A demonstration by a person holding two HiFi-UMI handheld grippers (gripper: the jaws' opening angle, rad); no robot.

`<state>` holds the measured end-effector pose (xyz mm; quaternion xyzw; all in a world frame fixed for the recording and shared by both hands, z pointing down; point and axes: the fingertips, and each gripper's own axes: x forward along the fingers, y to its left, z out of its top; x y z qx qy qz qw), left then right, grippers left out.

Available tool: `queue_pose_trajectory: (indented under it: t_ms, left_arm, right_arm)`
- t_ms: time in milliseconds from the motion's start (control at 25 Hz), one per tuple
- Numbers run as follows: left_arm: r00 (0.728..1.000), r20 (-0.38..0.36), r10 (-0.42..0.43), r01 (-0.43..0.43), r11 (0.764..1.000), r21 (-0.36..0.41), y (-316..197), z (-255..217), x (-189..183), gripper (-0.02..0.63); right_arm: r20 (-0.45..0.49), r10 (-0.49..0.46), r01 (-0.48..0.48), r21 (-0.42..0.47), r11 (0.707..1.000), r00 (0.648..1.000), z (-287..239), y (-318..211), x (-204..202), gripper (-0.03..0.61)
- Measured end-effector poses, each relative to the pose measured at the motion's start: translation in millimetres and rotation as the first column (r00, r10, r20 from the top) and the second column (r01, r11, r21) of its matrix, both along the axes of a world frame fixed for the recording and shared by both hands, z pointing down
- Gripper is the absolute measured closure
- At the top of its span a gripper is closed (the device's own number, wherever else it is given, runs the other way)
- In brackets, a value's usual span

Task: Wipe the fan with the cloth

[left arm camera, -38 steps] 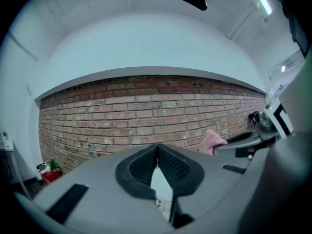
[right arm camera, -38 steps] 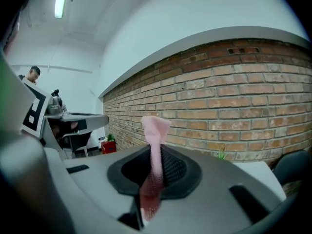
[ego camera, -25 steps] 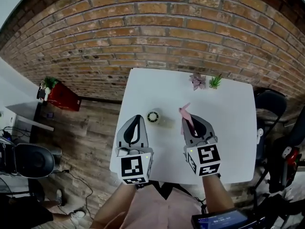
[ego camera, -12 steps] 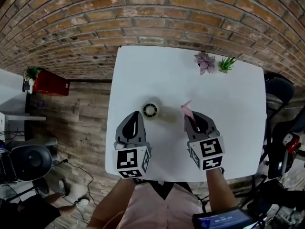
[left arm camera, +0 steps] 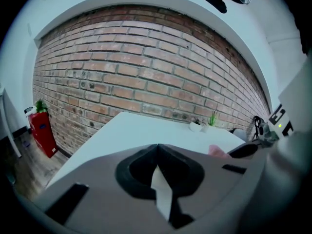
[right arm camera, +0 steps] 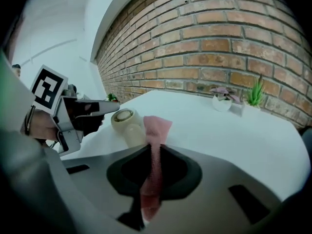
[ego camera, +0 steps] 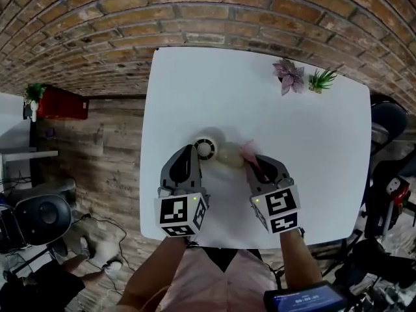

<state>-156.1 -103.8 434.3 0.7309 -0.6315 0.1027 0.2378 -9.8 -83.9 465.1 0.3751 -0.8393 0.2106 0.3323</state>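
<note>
Shut tight, the left gripper (left arm camera: 157,146) has its dark jaws meeting tip to tip with nothing gripped between them. In the head view the left gripper (ego camera: 189,149) hangs low over the white table (ego camera: 195,83), its tips just beside the round head of the fan (ego camera: 207,149); whether they touch it cannot be told. Its marker cube (ego camera: 181,216) carries only black-and-white square patterns, and so does the right marker cube (ego camera: 276,212). The small cream fan sits on the left half of the table, between the two grippers, with its round grille facing up. The right gripper (ego camera: 255,164) is clamped on the pink cloth (ego camera: 249,151). In the right gripper view the jaws pinch a strip of the cloth (right arm camera: 157,128), and a loose corner sticks out past the tips, up against the fan (right arm camera: 127,123). Far back on the table stand a pink potted plant (ego camera: 289,77) and a green potted plant (ego camera: 322,80), near the brick wall (ego camera: 195,12). A second ago both grippers were higher and nearer the person. The cloth's corner then stood clear to the right of the fan, and the left tips were short of it. Both have since come down and closed in on the fan, with neither grip changed.
</note>
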Motion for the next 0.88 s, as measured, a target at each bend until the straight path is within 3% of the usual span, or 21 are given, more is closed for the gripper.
queue_pose_trajectory:
  t_ms: [400, 600, 760, 880]
  left_arm:
    - [0.996, 0.042, 0.083, -0.084, 0.996, 0.035, -28.3, 3.5, 0.8, 0.603]
    - [0.994, 0.084, 0.066, -0.071, 0.996, 0.056, -30.8, -7.3, -14.0, 0.603]
    - [0.993, 0.106, 0.044, -0.05, 0.997, 0.052, -20.0, -19.3, -29.6, 0.601]
    - [0.991, 0.099, 0.093, -0.094, 0.996, 0.007, -0.7, -21.6, -23.1, 0.596]
  right_arm:
    - [0.065, -0.126, 0.131, -0.091, 0.987, 0.99, 9.7, 48.6, -56.7, 0.538]
    - [0.115, -0.196, 0.206, -0.089, 0.974, 0.974, 7.8, 62.5, -96.5, 0.538]
    - [0.151, -0.167, 0.18, -0.077, 0.981, 0.974, 0.8, 58.1, -96.2, 0.538]
    - [0.151, -0.125, 0.135, -0.063, 0.989, 0.981, -10.1, 51.9, -76.6, 0.538]
